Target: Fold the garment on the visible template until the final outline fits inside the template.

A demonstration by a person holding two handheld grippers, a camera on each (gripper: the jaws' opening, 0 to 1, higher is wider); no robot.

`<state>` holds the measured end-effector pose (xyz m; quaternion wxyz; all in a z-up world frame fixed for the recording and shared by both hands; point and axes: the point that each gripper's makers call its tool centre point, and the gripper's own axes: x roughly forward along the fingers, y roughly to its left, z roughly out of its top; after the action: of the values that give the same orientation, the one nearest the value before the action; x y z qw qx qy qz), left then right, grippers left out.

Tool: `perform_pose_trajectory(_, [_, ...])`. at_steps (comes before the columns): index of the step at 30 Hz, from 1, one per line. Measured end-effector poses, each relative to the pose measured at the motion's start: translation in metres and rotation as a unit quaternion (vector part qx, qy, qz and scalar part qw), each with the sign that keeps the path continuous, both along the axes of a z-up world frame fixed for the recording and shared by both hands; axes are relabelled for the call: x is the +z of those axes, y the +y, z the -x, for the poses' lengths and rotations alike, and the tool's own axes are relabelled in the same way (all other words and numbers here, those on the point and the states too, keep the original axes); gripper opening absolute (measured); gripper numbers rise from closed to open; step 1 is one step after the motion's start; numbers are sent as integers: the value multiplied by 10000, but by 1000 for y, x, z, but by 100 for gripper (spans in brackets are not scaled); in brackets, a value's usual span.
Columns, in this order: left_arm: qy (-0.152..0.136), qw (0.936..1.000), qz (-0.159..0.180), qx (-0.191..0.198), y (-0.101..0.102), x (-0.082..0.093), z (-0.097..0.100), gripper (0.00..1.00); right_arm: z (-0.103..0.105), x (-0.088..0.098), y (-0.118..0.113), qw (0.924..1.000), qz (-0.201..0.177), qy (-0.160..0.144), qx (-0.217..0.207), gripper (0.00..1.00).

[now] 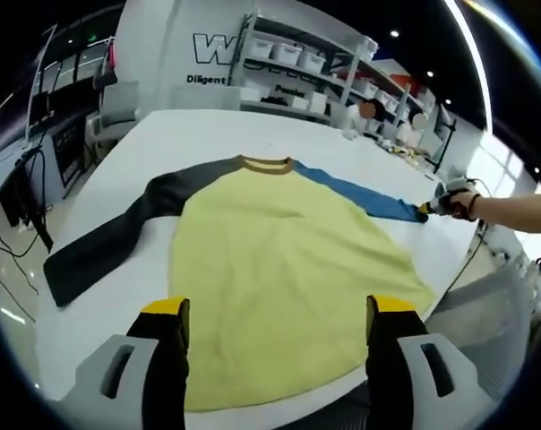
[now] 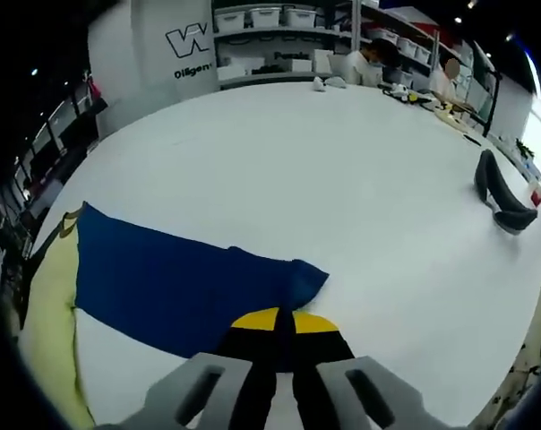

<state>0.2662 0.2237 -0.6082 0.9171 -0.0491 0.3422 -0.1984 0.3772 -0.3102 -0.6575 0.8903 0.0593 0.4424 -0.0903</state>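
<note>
Garment [image 1: 279,260] flat, yellow, sleeves spread

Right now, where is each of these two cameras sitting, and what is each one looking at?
Left gripper view: rides the left gripper, jaws apart above the hem of the shirt, looking across the table; the person's arm reaches in from the right.
Right gripper view: rides the right gripper, jaws shut on the blue sleeve, looking across the table toward shelves.
Shared: shirt, blue sleeve, table, and the right gripper at the sleeve's end in both.
</note>
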Motion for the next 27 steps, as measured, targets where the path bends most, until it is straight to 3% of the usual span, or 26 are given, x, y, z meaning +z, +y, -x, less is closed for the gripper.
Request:
perform_pose_trajectory(6, [33,10000,18,-33,-2,3,2,85,-13,14,22,9995,-307,-111,-30,0])
perform_pose_trajectory(9, [-75,9998,-178,27,3,6,1,84,-21,21,35,9990,-401,-168,90,0])
perform_pose_trajectory(15, [-73,9998,-181,43,8,9,4,88,-40,46,78,9960,-702,-396,382,0])
perform_pose_trajectory(19, [-101,9998,-138,68,9,10,5,89,-50,59,102,9940,-691,-472,710,0])
perform_pose_trajectory(22, [-67,9999,-116,27,8,8,6,89,-64,75,131,9900,-993,-596,801,0])
perform_pose_trajectory(27, [19,9999,-158,-37,6,5,8,91,-71,89,174,9857,-1076,-564,1171,0])
